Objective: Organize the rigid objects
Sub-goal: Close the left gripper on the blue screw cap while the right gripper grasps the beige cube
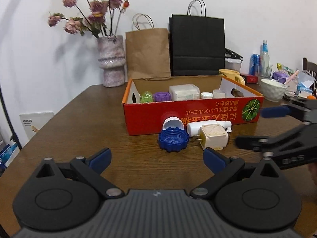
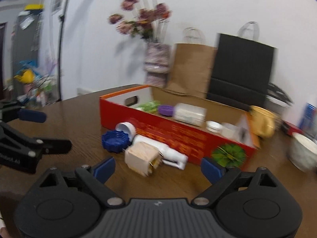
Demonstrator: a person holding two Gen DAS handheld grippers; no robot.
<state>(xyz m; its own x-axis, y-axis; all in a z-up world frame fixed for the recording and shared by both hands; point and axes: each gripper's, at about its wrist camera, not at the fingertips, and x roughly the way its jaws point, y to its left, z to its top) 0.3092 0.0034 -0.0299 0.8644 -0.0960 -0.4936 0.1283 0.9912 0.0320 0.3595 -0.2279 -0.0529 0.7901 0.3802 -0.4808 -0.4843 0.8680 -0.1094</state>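
Left gripper [image 1: 157, 158]: fingers [image 1: 100, 158] wide apart, nothing between them, hovering over the brown wooden table [image 1: 79, 123]. Right gripper [image 2: 157, 167]: fingers [image 2: 105, 167] also wide apart, nothing pinched; its view is motion-blurred.

Red cardboard box [image 1: 190, 113] sits open-topped on the table at 12 o'clock from the left gripper. Inside, along its near wall: green bottle [image 1: 146, 96], purple cap [image 1: 162, 96], white square container [image 1: 184, 92], two small white caps [image 1: 207, 95].

Loose items on the table, just in front of the box's near wall:
- blue ribbed cap [image 1: 173, 140], open side up;
- white lid [image 1: 172, 124] at 12 o'clock of the blue cap, leaning on the box, touching the cap's rim;
- white dispenser piece [image 1: 208, 126] lying on its side, at 2 o'clock of the blue cap;
- cream plug adapter [image 1: 214, 138], prongs pointing towards the blue cap, just beside it at 3 o'clock.

In the right wrist view the adapter [image 2: 141, 156] lies at 12 o'clock, close ahead of the open fingers, not touched.

Behind the box: vase of dried flowers [image 1: 112, 63], brown paper bag [image 1: 147, 53], black paper bag [image 1: 198, 45]. White bowl [image 1: 273, 89] at 2 o'clock.
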